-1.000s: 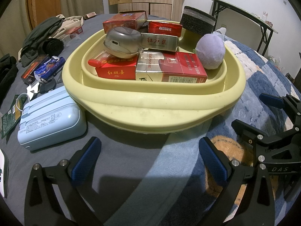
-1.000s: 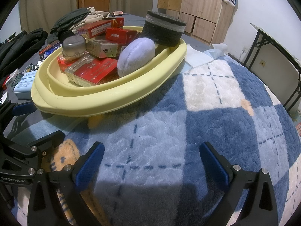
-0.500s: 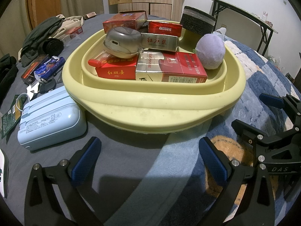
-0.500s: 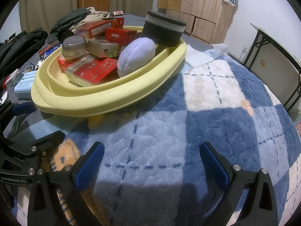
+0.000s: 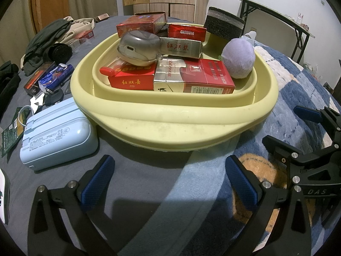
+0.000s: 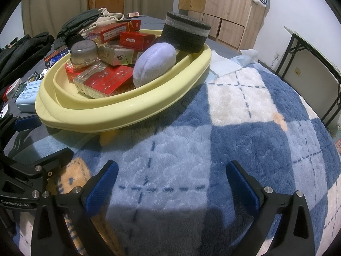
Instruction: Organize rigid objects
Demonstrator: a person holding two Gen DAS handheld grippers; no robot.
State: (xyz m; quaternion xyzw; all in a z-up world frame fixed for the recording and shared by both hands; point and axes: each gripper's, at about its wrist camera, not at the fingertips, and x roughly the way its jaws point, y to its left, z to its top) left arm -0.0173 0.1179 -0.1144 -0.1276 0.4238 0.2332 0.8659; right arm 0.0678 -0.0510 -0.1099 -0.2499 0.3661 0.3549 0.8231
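Observation:
A pale yellow basin [image 5: 170, 125] [image 6: 119, 115] on the bed holds several red cigarette boxes [image 5: 191, 79] [image 6: 102, 81], a grey earbud case [image 5: 138, 48] [image 6: 84, 54], a lilac plush ball [image 5: 238, 57] [image 6: 154, 64] and a dark foam block [image 5: 223, 25] [image 6: 185, 35] on its far rim. My left gripper [image 5: 170, 181] is open and empty just in front of the basin. My right gripper [image 6: 171, 183] is open and empty over the blue checked blanket [image 6: 245, 128], right of the basin.
A light blue power bank [image 5: 57, 136] lies left of the basin. Small packets and a blue wrapper [image 5: 51, 79] lie further left, with dark clothes [image 5: 46, 40] behind. A folding table [image 6: 309, 49] stands at the right. Wooden cabinets [image 6: 223, 4] stand at the back.

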